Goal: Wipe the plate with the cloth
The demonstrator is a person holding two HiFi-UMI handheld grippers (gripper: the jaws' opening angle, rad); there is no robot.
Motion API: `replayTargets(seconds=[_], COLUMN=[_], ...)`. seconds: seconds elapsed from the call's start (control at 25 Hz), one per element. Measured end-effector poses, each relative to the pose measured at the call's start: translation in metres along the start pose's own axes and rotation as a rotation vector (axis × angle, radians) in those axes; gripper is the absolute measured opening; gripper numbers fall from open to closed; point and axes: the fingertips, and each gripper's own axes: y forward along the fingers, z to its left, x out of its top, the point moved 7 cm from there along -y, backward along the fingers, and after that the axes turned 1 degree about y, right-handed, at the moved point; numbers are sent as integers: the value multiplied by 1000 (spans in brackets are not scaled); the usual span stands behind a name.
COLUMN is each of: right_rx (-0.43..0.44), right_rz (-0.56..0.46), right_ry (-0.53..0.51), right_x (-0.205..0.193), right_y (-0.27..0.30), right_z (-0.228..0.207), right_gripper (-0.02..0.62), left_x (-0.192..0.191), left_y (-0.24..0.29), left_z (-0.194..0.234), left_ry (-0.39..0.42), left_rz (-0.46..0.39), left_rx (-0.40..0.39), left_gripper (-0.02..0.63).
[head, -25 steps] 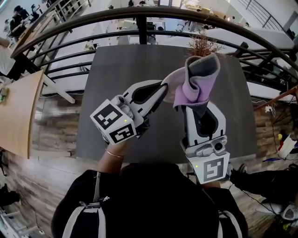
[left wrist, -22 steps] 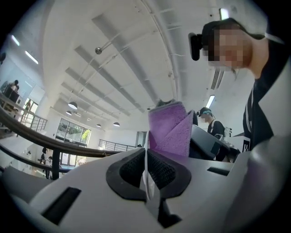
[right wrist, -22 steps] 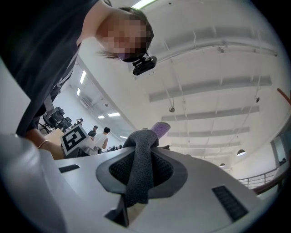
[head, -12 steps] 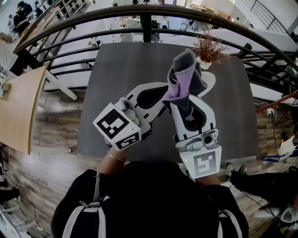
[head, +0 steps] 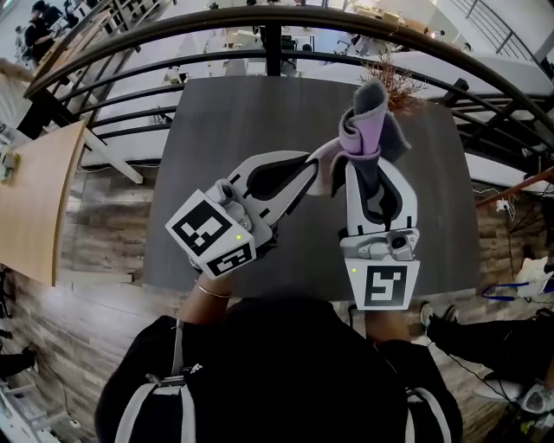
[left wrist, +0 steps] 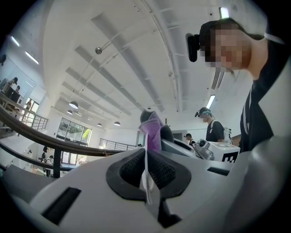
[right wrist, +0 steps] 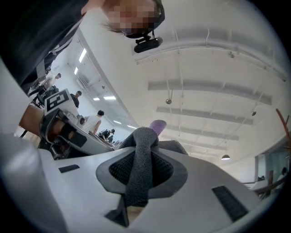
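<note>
In the head view my left gripper [head: 309,169] is shut on the rim of a white plate [head: 327,170], held on edge above the table. The left gripper view shows that rim as a thin white line [left wrist: 146,175] pinched between the pads. My right gripper [head: 363,166] is shut on a grey and purple cloth [head: 368,130], which bunches up past its tips and lies against the plate. In the right gripper view the grey cloth [right wrist: 140,170] fills the gap between the jaws. Most of the plate is hidden by the cloth and the grippers.
A dark grey table [head: 251,112] lies below the grippers, with a potted dry plant [head: 394,82] at its far right. A black curved railing [head: 260,17] runs behind it. A wooden tabletop [head: 35,199] stands at the left. Other people stand in the background.
The right gripper carried the cloth leftward over the plate, then back to the right. The left gripper and plate stayed almost in place.
</note>
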Motion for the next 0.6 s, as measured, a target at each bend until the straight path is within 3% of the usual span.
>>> replayTargets(seconds=[0.32,0.6], right_rx=[-117,-172], right_rz=[79,58], right_ry=[38,63], right_x=[-23,-22], right_y=[-9,-21], right_z=[-34,-46], right_gripper=[61,61], left_x=[3,2], left_y=[-1,-11], left_z=[4,11], left_ry=[18,10], left_rz=[-2,-9], left_rx=[24,53], left_gripper=[17,15])
